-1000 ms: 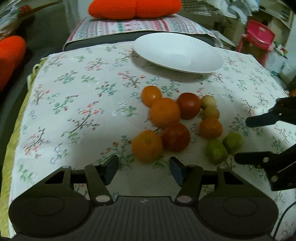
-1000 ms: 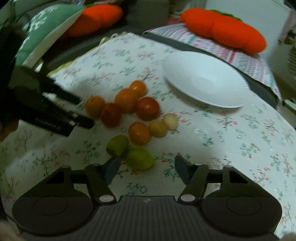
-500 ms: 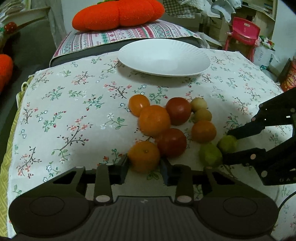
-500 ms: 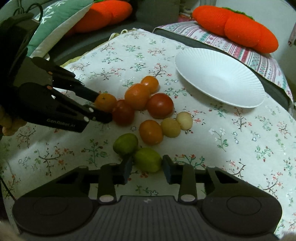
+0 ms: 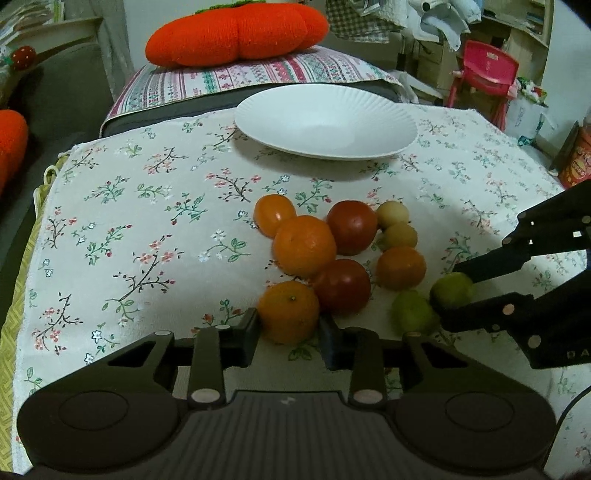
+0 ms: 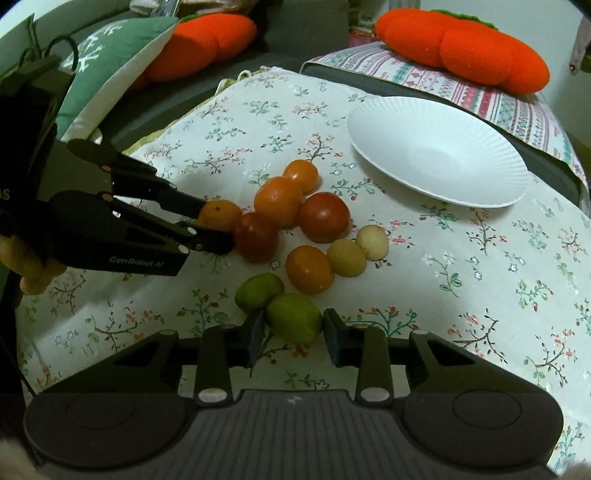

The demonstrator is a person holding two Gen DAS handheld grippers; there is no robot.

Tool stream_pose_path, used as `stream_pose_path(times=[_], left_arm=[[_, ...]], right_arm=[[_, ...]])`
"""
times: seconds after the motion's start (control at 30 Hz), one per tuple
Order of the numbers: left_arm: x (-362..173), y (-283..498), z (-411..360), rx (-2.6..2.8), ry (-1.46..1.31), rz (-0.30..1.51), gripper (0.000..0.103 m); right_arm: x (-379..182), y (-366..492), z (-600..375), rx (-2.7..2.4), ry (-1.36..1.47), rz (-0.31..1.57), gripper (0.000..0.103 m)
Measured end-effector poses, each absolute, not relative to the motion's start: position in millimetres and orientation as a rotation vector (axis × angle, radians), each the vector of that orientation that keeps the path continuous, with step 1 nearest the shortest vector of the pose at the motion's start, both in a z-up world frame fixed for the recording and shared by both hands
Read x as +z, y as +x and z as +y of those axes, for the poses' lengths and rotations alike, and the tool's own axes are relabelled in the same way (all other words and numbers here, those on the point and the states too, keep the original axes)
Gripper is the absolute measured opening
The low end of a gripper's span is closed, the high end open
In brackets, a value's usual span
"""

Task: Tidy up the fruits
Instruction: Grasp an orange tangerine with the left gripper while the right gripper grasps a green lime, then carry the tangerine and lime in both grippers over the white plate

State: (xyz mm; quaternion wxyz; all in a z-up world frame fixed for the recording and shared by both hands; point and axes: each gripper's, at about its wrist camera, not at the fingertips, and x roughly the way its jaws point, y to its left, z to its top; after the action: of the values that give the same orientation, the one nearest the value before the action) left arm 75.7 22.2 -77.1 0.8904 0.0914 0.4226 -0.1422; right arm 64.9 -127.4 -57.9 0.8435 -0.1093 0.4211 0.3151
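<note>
A heap of fruit lies on the flowered cloth (image 5: 147, 221). My left gripper (image 5: 290, 332) is closing on the nearest orange (image 5: 288, 312), and its pads touch both sides of it. The right wrist view shows the left gripper (image 6: 218, 223) around that orange (image 6: 218, 214). My right gripper (image 6: 293, 330) is shut on a green fruit (image 6: 293, 317), and the left wrist view shows the right gripper (image 5: 448, 291) around that fruit (image 5: 452, 290). A second green fruit (image 6: 258, 291) lies against it. The white plate (image 5: 325, 122) stands empty behind the heap.
Two red tomatoes (image 5: 351, 227) (image 5: 341, 286), other oranges (image 5: 304, 245) and two small yellowish fruits (image 5: 393, 214) crowd between the grippers. Orange plush cushions (image 5: 236, 31) and a striped pillow (image 5: 258, 72) lie beyond the plate. A red chair (image 5: 484, 66) stands at the back right.
Both grippers have narrowed from wide open, the left onto the near orange and the right onto the green fruit. Neither hand has shifted much, and the fruit lies where it was.
</note>
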Motion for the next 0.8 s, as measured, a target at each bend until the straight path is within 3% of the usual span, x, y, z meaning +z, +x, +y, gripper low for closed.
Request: stream_pose_path(times=[0.8], left_arm=[[-42.3,75.4,26.3,-0.228,0.117,0.803,0.017]], right_arm=[[-41.1,84.3,-156.0,0.555,-0.081,0.843,0.031]])
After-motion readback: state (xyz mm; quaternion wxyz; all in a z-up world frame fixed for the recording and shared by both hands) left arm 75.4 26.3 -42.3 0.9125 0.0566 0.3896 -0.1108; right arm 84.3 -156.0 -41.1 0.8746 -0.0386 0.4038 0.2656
